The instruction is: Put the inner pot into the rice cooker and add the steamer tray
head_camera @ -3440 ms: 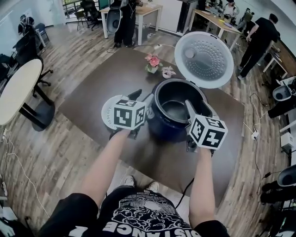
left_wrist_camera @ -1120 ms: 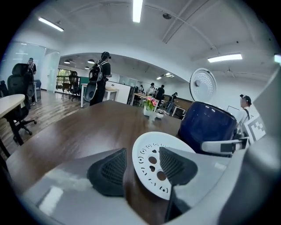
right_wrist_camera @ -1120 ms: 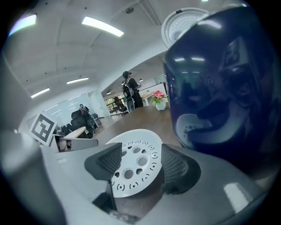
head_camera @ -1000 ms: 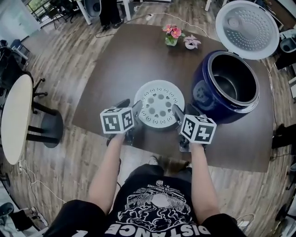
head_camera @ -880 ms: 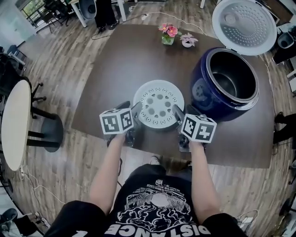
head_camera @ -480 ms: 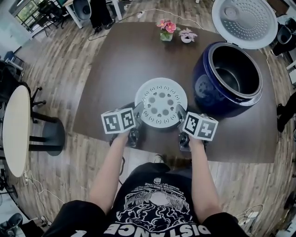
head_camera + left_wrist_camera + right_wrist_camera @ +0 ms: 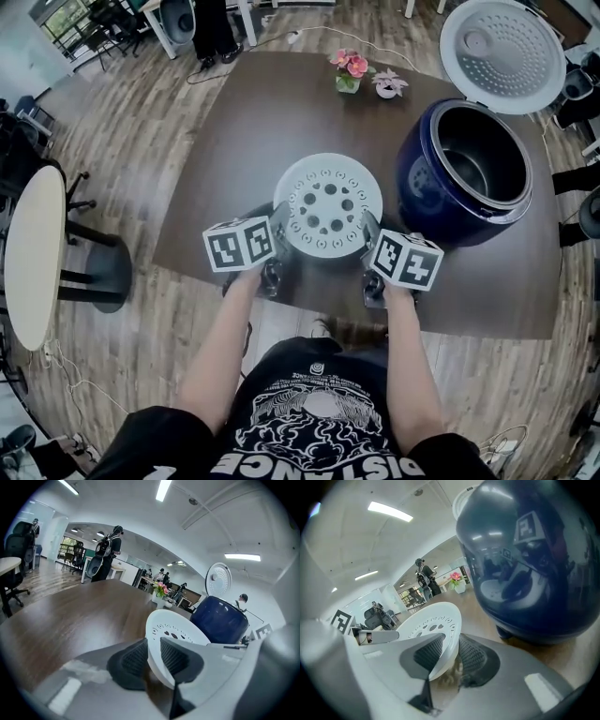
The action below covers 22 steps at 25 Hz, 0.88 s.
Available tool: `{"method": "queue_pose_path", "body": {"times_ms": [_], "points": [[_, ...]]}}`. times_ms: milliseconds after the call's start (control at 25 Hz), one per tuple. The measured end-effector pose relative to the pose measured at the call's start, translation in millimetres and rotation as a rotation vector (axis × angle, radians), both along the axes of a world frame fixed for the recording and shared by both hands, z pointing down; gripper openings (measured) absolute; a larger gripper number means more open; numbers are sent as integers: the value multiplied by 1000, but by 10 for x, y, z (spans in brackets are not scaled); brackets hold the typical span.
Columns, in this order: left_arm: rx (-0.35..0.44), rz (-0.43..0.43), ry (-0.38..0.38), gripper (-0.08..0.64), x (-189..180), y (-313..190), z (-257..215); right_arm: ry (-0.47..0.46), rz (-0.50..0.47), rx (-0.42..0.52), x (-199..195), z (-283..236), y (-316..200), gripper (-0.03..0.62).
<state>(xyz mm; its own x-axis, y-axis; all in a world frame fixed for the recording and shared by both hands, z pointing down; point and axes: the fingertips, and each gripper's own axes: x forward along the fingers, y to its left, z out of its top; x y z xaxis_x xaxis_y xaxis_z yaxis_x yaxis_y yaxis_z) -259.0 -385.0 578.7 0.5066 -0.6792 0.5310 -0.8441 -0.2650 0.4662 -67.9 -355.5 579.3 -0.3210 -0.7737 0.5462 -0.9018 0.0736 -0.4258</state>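
Since a second ago: both tools' jaws have just been closing, and the head view has drifted a little. A few seconds back both tools were at the cooker; now they flank the tray.

Left tool (image 7: 153, 656): clenched on the near-left rim of the white round perforated plastic steamer tray (image 7: 328, 204), rim pinched between the ribbed pads.

Right tool (image 7: 451, 656): clenched likewise on the tray's near-right rim.

Steamer tray: between the two tools, holes up, over the dark brown wooden bench (image 7: 244, 131); cannot tell whether it rests on it.

Beyond the right tool, on its outer side: glossy dark blue rice cooker (image 7: 412, 183) standing on the bench, apart from the tray. Dark inner pot (image 7: 483, 155) seated inside. Its white dimpled lid (image 7: 503, 54) stands swung open behind.

Farthest, past the tray at the bench's far edge: small pot of pink flowers (image 7: 349, 67), with a smaller pale potted plant (image 7: 386, 86) just beside.
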Motion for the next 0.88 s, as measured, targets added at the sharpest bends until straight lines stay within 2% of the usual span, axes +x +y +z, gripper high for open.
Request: {"method": "queue_pose_path", "body": {"times_ms": [480, 880], "points": [[160, -41, 27, 87, -54, -60, -830, 11, -35, 185, -54, -912, -92, 103], [241, -43, 67, 87, 63, -182, -1431, 30, -49, 297, 39, -1633, -161, 102]]}}
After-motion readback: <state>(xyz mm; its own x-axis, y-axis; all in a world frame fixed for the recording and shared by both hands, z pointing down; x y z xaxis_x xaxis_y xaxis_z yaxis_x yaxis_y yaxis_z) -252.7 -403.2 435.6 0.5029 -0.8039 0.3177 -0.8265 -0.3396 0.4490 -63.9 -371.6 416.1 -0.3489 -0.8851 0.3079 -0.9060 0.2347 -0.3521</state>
